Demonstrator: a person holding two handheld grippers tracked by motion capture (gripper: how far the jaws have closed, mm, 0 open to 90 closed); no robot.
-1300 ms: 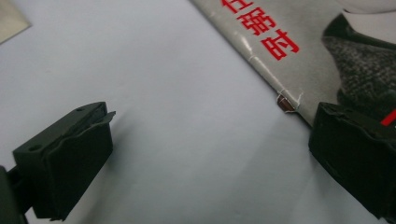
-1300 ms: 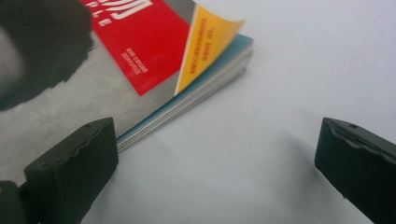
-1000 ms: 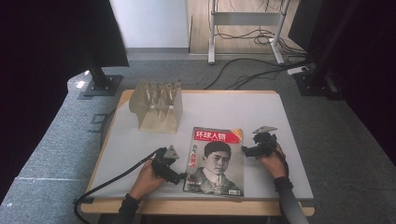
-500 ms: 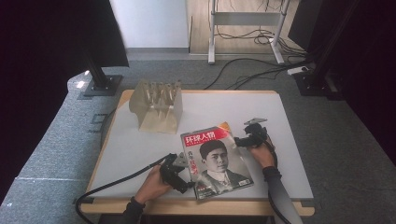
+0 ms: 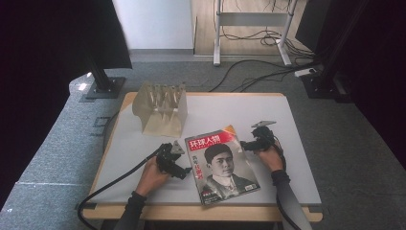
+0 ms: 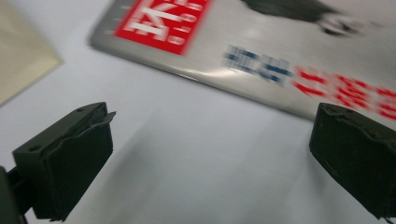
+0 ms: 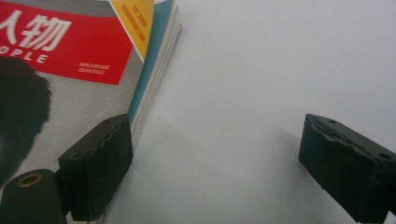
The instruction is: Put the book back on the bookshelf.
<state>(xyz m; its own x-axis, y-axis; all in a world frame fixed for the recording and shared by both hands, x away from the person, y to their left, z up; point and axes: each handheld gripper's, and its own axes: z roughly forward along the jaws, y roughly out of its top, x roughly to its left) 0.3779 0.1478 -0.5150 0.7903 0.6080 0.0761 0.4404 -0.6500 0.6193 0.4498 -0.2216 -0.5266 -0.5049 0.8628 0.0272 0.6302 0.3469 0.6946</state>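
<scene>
High view: the magazine [image 5: 221, 164] lies flat on the table [image 5: 297, 158], near its front edge, below the beige rack [image 5: 160, 108]. The left gripper [image 5: 186, 171] stands spread at the magazine's left edge. The right gripper [image 5: 244, 143], jaws parted after narrowing slightly, sits at its right edge, one jaw over the cover.

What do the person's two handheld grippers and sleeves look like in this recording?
Both the left gripper and the right gripper are black, each with two blocky jaws faced with ridged pads. Each carries a grey three-cornered plate. A thick black cable trails from the left one. Dark sleeves cover both forearms.
</scene>
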